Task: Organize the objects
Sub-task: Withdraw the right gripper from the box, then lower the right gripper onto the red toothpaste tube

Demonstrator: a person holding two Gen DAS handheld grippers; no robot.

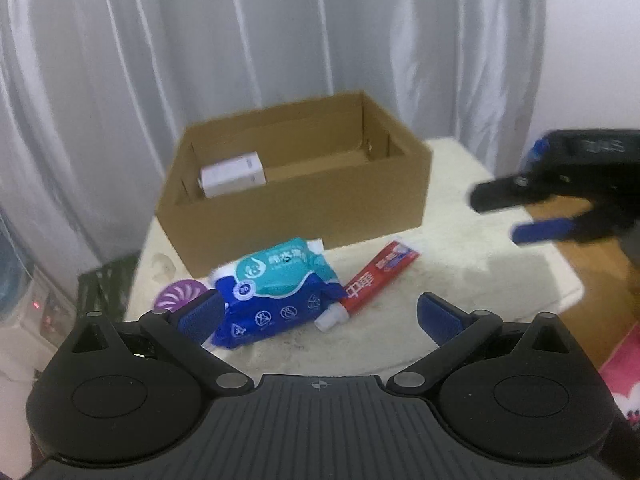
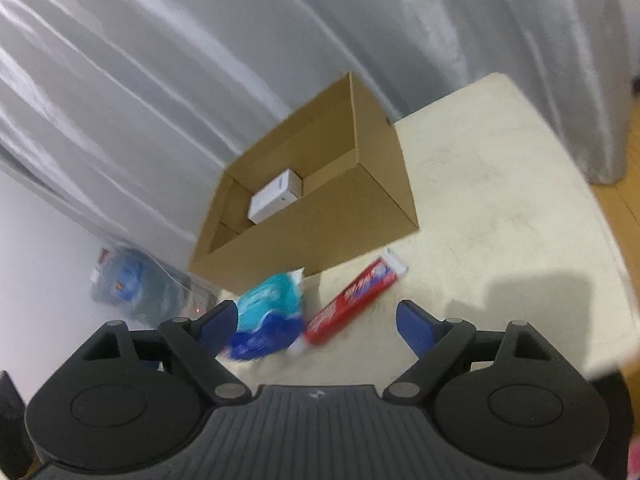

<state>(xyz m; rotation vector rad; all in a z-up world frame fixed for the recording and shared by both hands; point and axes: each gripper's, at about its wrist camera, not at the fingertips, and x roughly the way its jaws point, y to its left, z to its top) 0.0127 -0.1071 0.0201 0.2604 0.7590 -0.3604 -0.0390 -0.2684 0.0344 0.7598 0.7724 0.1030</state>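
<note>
One item filed so far: a small white box [image 1: 233,174] lies inside the cardboard box [image 1: 296,208] near its left end. Still out on the desk [image 1: 460,264], just in front of the cardboard box, are the blue wipes pack [image 1: 276,292], the red toothpaste tube [image 1: 376,280] touching its right side, and a purple disc [image 1: 176,294] partly hidden at its left. Left gripper [image 1: 320,314] and right gripper [image 2: 316,320] both have jaws wide and empty, poised over wipes pack and tube; judged early, roughly a quarter done.
</note>
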